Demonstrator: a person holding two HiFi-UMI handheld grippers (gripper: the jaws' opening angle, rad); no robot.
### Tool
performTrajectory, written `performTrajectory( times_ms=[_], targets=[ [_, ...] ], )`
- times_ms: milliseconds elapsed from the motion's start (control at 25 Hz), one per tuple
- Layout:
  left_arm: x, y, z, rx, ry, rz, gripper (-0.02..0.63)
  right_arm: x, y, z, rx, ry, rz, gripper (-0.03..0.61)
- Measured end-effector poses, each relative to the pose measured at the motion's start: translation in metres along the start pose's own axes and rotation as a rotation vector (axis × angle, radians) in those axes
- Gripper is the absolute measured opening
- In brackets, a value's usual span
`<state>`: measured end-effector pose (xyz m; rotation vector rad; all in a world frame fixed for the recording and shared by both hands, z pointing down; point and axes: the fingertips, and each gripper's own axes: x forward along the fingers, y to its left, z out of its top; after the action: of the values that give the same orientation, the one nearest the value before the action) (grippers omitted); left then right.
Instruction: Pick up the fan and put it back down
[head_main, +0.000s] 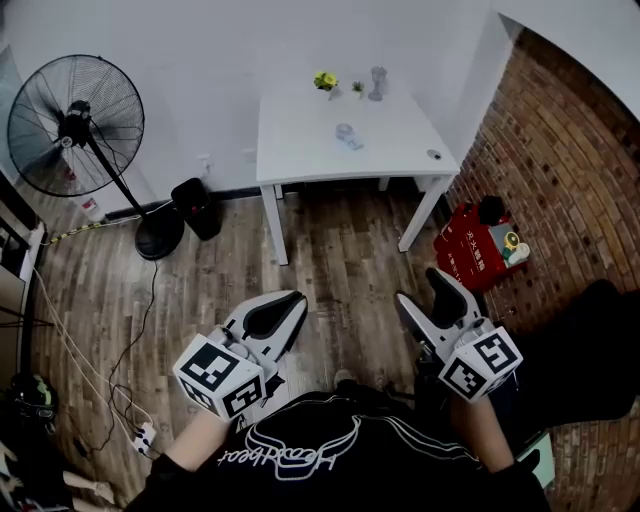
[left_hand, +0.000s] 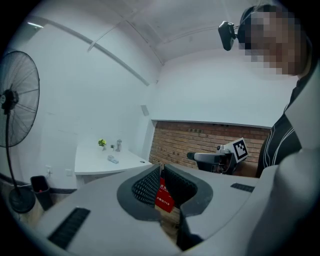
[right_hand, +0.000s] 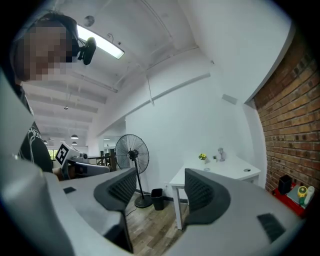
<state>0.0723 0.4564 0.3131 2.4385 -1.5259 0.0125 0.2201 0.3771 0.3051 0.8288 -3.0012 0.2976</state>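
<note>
The black pedestal fan (head_main: 75, 122) stands on the wooden floor at the far left, its round base (head_main: 160, 238) near the wall; it also shows in the left gripper view (left_hand: 17, 100) and the right gripper view (right_hand: 132, 151). Both grippers hang low in front of the person, well short of the fan. My left gripper (head_main: 290, 300) (left_hand: 161, 167) is shut, its tips meeting with nothing between them. My right gripper (head_main: 425, 290) (right_hand: 160, 172) stands open and empty, pointing level towards the fan and the table.
A white table (head_main: 300, 150) with small items stands against the back wall. A black bin (head_main: 197, 207) sits beside the fan's base. A red box (head_main: 478, 250) lies by the brick wall on the right. A cable and power strip (head_main: 145, 437) trail along the floor at left.
</note>
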Motion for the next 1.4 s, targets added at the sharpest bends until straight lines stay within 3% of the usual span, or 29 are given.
performTrajectory(
  times_ms=[320,640,920,1400],
  targets=[
    [0.041,0.053,0.002,-0.005,0.016,0.039,0.049,0.066,-0.047,-0.010,0.004,0.025,0.027,0.290],
    [0.120,0.156,0.008,-0.088,0.052,0.111,0.049,0.187,-0.123,-0.019,0.008,0.092,0.080,0.313],
    [0.197,0.229,0.028,-0.080,0.097,0.147,0.049,0.272,-0.200,-0.015,-0.003,0.153,0.082,0.324],
    [0.269,0.307,0.029,-0.113,0.131,0.121,0.049,0.362,-0.275,-0.039,0.022,0.264,0.025,0.344]
  ],
)
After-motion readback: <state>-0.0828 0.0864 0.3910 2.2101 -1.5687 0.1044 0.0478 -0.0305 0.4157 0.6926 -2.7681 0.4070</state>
